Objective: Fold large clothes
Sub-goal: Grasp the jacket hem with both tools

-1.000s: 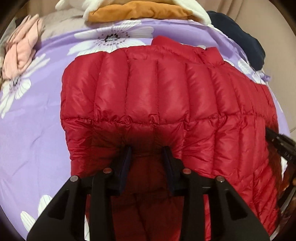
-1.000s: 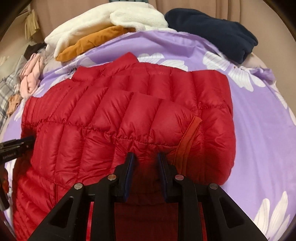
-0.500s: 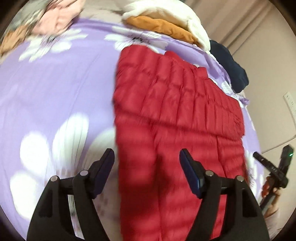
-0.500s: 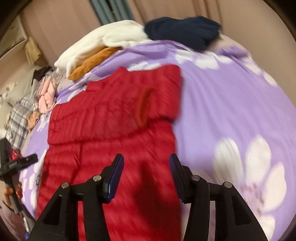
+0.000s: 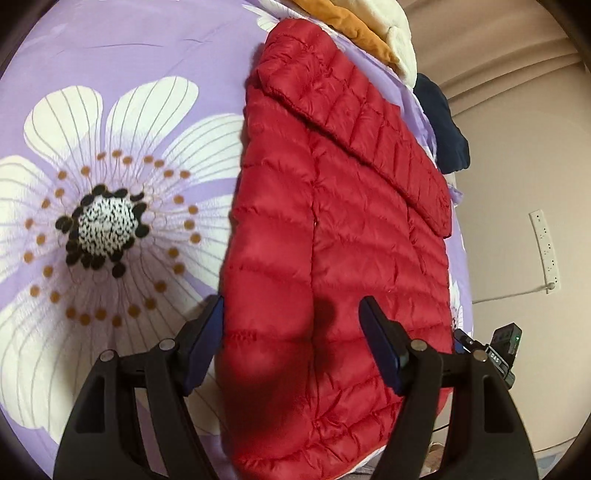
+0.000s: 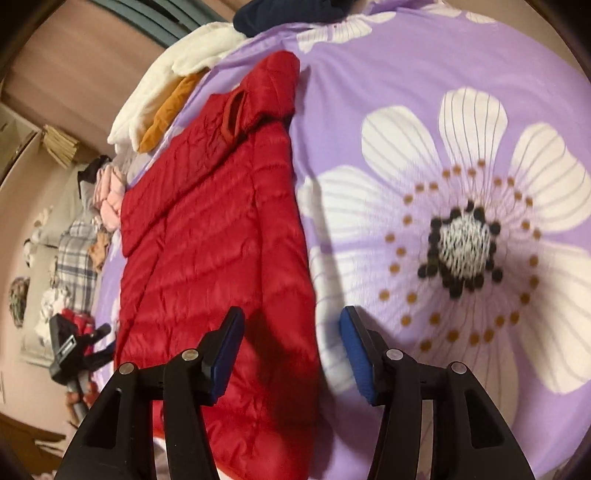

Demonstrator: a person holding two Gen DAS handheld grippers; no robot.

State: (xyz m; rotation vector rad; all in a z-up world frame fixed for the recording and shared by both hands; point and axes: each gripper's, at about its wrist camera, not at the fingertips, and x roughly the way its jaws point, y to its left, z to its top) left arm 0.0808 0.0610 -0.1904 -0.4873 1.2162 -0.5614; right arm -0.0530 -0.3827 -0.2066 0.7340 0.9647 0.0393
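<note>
A red quilted puffer jacket (image 5: pixel 343 229) lies flat on a purple flowered bedsheet (image 5: pixel 122 62), with both sleeves folded in over its body. My left gripper (image 5: pixel 291 325) is open and empty, low over the jacket's left hem corner. My right gripper (image 6: pixel 291 332) is open and empty over the jacket's (image 6: pixel 221 240) right hem edge, one finger above the jacket and one above the sheet (image 6: pixel 406 74). Each gripper shows at the edge of the other's view: the right one (image 5: pixel 498 350) and the left one (image 6: pixel 74 343).
At the far end of the bed lie a cream and orange pile (image 6: pixel 166 92) and a dark navy garment (image 6: pixel 291 14). Pink and plaid clothes (image 6: pixel 107 192) lie off the bed's left side. A wall with a socket strip (image 5: pixel 543 251) is on the right.
Both grippers have let go of the folded sleeves, opened wide and pulled back down to the jacket's hem corners. The sleeves stay folded in.
</note>
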